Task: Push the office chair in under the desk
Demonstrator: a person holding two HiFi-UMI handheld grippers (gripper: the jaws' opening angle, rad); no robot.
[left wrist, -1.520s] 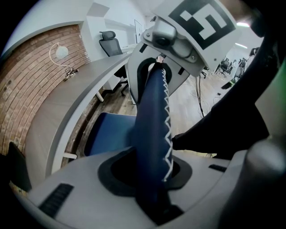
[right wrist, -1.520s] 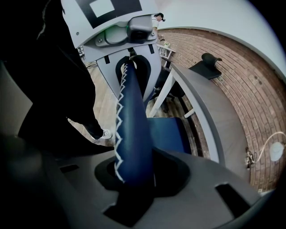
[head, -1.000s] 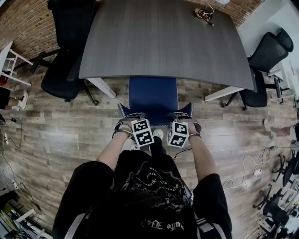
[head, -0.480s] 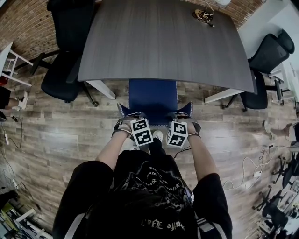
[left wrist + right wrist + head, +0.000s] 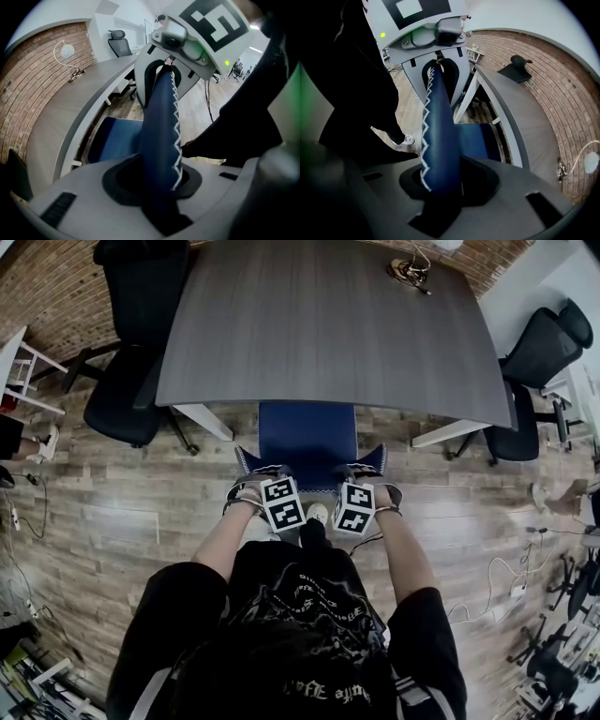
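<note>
You've got both grippers on the office chair point(image 5: 307, 432) right now, one at each end of its blue backrest point(image 5: 159, 131); the left gripper point(image 5: 157, 187) has its jaws part-way closed and clamped on the top edge, white zigzag stitching running up between them; the right gripper point(image 5: 436, 187) matches it, jaws pressed on the same padded edge at the other end. Both point steeply down, marker cubes side by side in front of your chest.

The chair sits straight ahead of you at the middle of the near edge of the desk point(image 5: 328, 324); the far part of its blue seat lies under the grey desktop, while the rest of the seat and the backrest stand out on your side, over the wood floor point(image 5: 122, 512).

Round the edges: a black chair point(image 5: 127, 390) stands at the desk's left corner; a second black chair point(image 5: 530, 357) stands off to the right; loose cables point(image 5: 506, 577) trail over the floor on that side; a small tangle of wire point(image 5: 408, 268) lies on the far end of the desktop; a brick wall point(image 5: 47, 287) runs behind it.
</note>
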